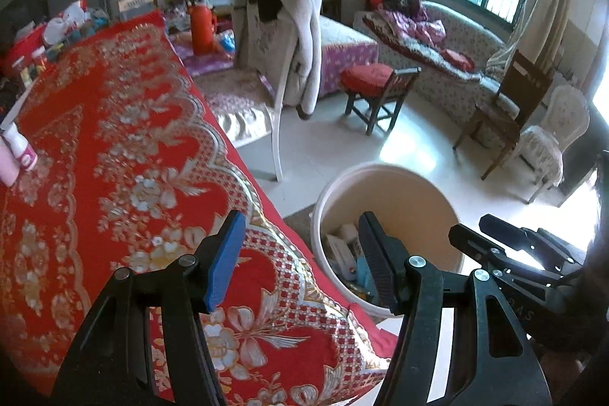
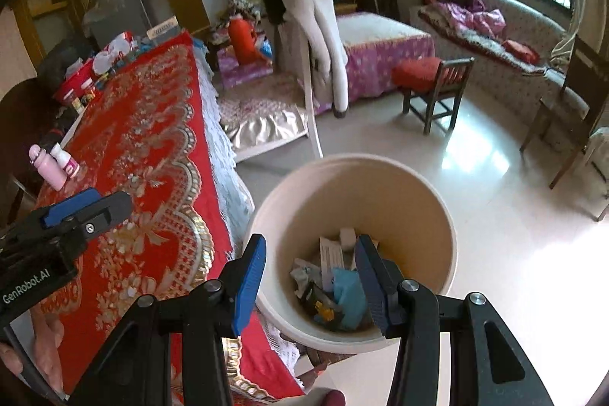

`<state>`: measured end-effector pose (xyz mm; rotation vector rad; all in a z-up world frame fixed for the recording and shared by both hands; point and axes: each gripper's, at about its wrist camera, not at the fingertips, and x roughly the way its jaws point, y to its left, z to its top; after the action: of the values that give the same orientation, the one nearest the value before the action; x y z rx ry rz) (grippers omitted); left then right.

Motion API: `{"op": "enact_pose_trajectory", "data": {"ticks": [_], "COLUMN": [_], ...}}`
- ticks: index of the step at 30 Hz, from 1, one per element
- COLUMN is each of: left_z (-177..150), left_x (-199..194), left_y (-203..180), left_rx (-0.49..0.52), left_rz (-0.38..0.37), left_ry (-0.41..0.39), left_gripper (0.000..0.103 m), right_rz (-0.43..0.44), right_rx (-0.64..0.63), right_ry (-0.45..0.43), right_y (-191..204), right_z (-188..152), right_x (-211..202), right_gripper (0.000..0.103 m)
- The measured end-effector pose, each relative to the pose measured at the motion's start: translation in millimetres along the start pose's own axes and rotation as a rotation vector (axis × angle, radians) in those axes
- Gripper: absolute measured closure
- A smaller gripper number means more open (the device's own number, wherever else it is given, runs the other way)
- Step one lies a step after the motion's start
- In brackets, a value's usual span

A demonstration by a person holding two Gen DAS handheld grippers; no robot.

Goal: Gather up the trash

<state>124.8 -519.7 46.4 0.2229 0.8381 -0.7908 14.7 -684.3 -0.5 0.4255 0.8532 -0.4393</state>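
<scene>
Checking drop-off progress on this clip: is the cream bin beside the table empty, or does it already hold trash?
Holds trash. The cream bin stands upright on the floor; crumpled paper, a white box and blue scraps cover its bottom, far below the rim.

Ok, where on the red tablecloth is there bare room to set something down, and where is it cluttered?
The middle and near stretch of the red tablecloth is bare, from the pink bottle and the small white bottle at its left edge across to the scalloped edge by the bin. The far end is crowded with packets and containers. The bin holds trash only at the bottom.
</scene>
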Motion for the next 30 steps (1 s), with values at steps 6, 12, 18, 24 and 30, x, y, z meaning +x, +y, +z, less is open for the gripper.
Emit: {"op": "enact_pose_trajectory", "data": {"ticks": [6,12,18,24,30], "left_z": [-0.1,-7.4,-15.2,-17.6,-18.5], "left_x": [-25.0,-41.5,-51.4,-57.0,-58.0], "left_y": [2.7,-6.0,-12.1,-8.0,-4.3], "left_rx": [-0.011,0.015,0.057,0.056,0.055], "left_rz": [-0.008,-0.03,-0.04,-0.044,-0.044], "left_ry": [-0.07,-0.089,-0.101,-0.114,-0.117], "left_gripper": [0.043,0.043,0.043,0.043,0.043], "right_rz": [-0.022,-0.047,-0.089,-0.105,-0.134], "right_rx": [-0.005,-0.015,-0.051,-0.055,-0.068], "right_ry": [-0.088,-0.168,-0.216,-0.253,-0.27], "right_y": [10.9,23.3,35.7,41.0,44.6], "right_z": [3.4,0.0,-9.4,-14.6,-19.5], "right_x": [-33.7,-60.7,-81.2,-97.0,-105.2], "right_gripper": [0.056,0.056,0.055,0.055,0.055]}}
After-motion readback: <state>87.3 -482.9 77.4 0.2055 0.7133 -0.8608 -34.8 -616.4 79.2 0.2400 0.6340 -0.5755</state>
